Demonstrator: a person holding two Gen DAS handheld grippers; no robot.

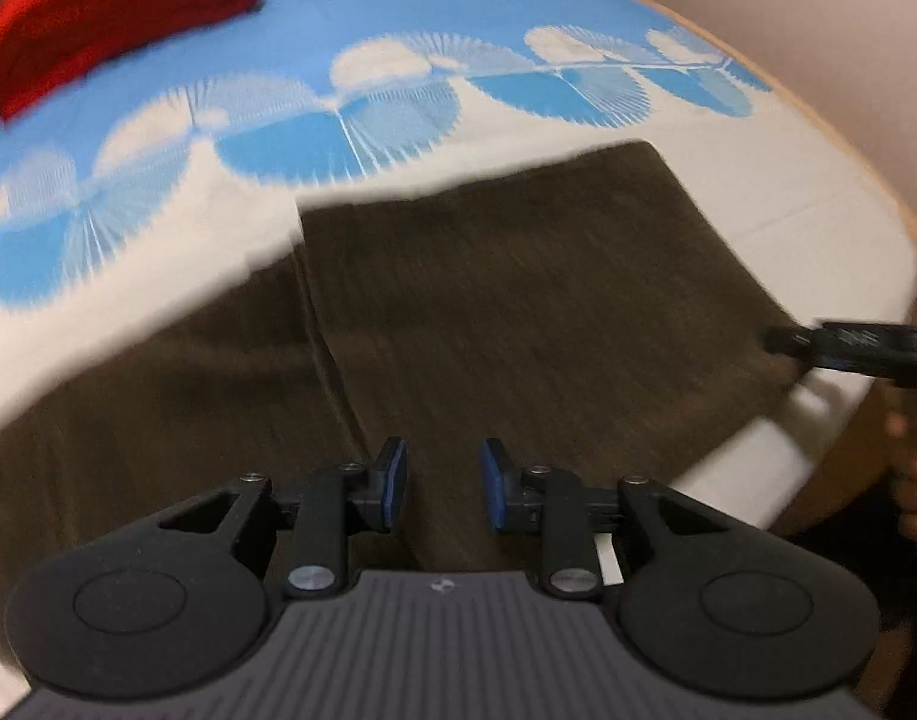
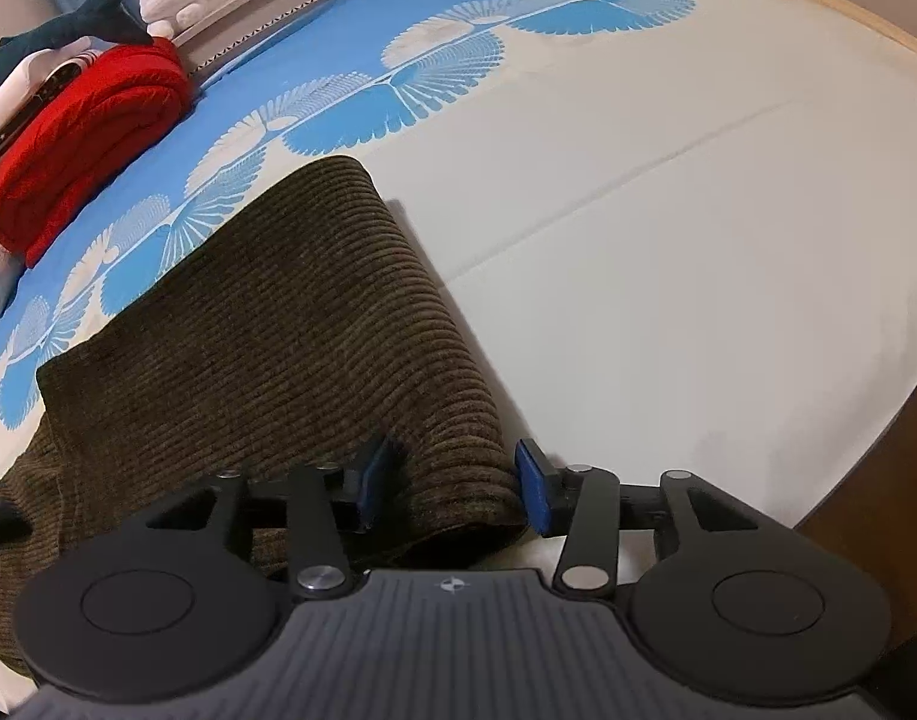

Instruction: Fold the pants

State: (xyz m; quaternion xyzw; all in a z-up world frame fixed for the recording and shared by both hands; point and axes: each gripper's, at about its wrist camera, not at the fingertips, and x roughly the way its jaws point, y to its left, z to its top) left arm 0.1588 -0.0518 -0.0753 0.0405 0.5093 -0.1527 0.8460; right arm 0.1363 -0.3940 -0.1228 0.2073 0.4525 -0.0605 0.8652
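Note:
Dark olive corduroy pants (image 1: 518,300) lie flat on the bed, one layer folded over another. My left gripper (image 1: 445,483) hovers just above the cloth near its front edge, open, with nothing between its blue pads. In the right wrist view the pants (image 2: 278,330) end in a rolled fold at their right side. My right gripper (image 2: 452,486) is shut on that fold, which fills the gap between its pads. The left wrist view, blurred, shows the right gripper (image 1: 848,348) at the pants' right corner, with a hand (image 1: 914,480) behind it.
The bed sheet (image 2: 668,240) is cream with blue fan patterns. A folded red blanket (image 2: 92,138) and a shark plush (image 2: 68,30) lie at the far left. The wooden bed frame (image 1: 878,180) runs along the right edge.

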